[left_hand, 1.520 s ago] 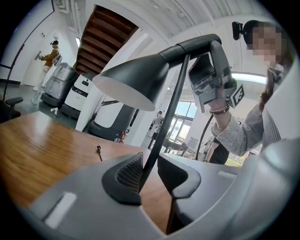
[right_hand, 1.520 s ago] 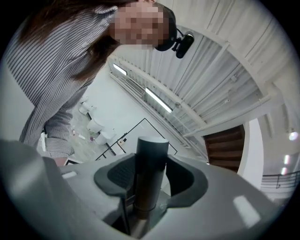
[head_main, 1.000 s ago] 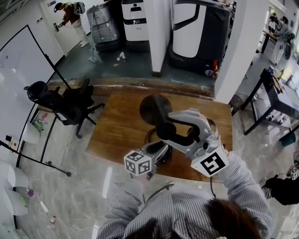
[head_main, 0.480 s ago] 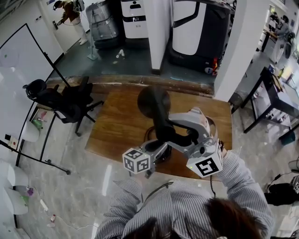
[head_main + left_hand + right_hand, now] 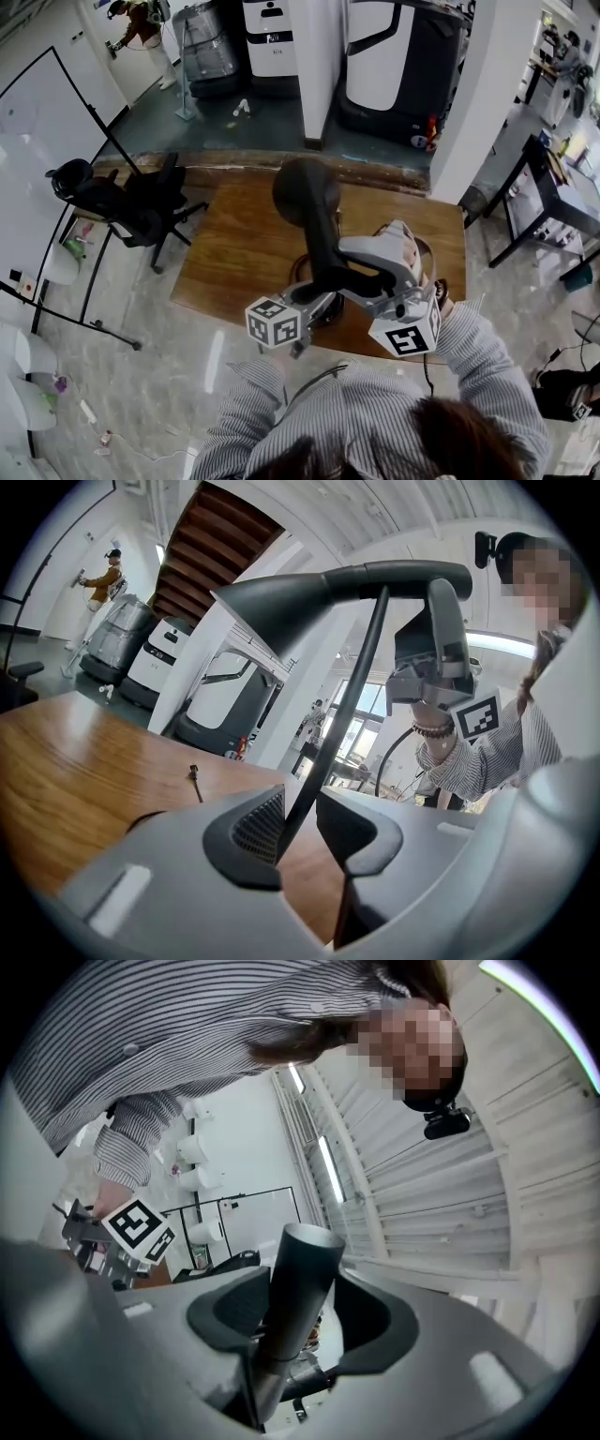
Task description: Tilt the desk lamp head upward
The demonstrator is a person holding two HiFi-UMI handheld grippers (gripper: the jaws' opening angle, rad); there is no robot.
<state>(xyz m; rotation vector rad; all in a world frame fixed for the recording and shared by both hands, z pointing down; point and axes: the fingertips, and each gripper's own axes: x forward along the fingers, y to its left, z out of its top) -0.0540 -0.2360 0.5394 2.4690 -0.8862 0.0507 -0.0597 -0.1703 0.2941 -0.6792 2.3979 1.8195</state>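
Observation:
The black desk lamp stands on the wooden table [image 5: 234, 253]. Its round head [image 5: 302, 192] points away from me, and its cone [image 5: 281, 597] runs back into a thick tube [image 5: 295, 1288]. My right gripper [image 5: 339, 274] [image 5: 295, 1312] is shut on that tube, and it shows at the tube's rear end [image 5: 436, 630] in the left gripper view. The thin stem [image 5: 323, 742] drops between the jaws of my left gripper [image 5: 317, 302] [image 5: 298, 822]. Those jaws have just been opening. The stem lies against one pad with a gap to the other.
A black office chair [image 5: 131, 211] stands off the table's left end. A white pillar [image 5: 323, 66] and large machines [image 5: 403, 66] are beyond the far edge, and a dark side table [image 5: 553, 206] is at the right. A small cable end [image 5: 195, 782] lies on the wood.
The lamp head has swung further away from me and upward in the head view. My right gripper has rolled, with its marker cube shifting left. The left gripper has stayed put.

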